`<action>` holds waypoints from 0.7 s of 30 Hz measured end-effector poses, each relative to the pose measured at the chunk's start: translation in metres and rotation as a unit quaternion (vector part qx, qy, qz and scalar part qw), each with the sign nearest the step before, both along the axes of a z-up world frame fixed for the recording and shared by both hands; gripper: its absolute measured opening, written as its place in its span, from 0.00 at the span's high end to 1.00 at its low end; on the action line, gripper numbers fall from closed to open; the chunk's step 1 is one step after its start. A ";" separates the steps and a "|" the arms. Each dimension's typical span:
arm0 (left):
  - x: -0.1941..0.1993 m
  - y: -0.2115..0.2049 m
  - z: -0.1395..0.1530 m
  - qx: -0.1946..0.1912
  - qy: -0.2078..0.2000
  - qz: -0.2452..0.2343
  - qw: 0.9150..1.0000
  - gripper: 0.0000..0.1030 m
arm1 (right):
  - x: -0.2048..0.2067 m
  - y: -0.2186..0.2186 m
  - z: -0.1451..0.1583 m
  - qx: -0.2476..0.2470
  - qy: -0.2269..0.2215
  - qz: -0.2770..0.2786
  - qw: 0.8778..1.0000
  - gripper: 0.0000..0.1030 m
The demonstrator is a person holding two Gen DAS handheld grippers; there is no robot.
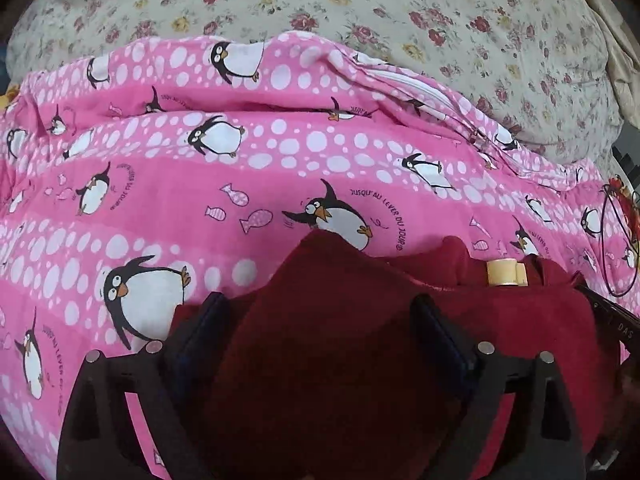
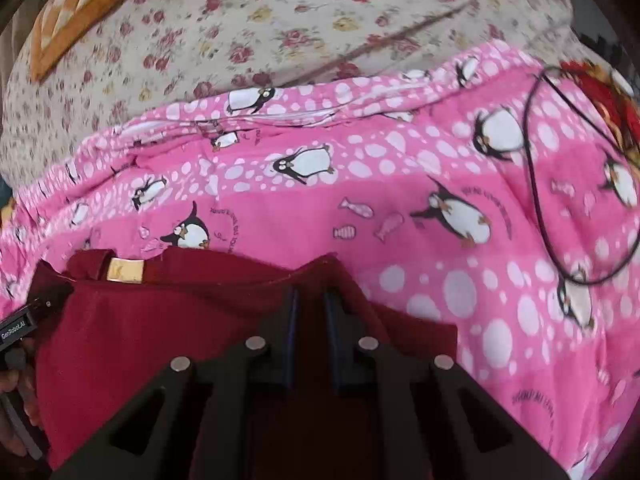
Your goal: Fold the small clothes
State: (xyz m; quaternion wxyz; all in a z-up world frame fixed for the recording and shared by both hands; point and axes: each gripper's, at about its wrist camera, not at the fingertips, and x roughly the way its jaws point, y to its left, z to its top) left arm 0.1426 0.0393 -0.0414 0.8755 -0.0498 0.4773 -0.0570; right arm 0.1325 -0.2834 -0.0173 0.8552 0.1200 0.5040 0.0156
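The garment (image 1: 340, 312) lies on the penguin-print cover (image 1: 248, 184), at that cover's near edge. The cover is spread over the flowered sheet (image 1: 400, 12) of the bed, whose bare part lies behind the cover's far edge. A label tab (image 2: 126, 270) sits at the garment's far edge. In the right wrist view a cable (image 2: 536, 184) loops on the cover near its right edge, right of the garment and well apart from it, and a cushion (image 2: 80, 8) rests on the sheet at the bed's far left corner.
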 end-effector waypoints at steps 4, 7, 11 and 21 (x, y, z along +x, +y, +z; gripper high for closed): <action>0.001 0.004 -0.003 -0.008 0.000 -0.011 1.000 0.20 | -0.003 -0.001 0.004 0.012 -0.001 0.009 1.000 0.84; -0.003 0.003 -0.003 -0.016 -0.002 -0.026 1.000 0.21 | -0.004 0.000 0.008 0.033 -0.006 0.022 0.999 0.74; -0.026 0.006 0.015 -0.025 -0.042 -0.009 0.999 0.40 | -0.019 0.008 0.041 0.010 -0.069 0.021 0.997 0.73; -0.124 -0.045 0.033 -0.017 -0.094 -0.052 0.994 0.39 | -0.122 0.080 0.069 -0.005 -0.108 0.089 0.990 0.51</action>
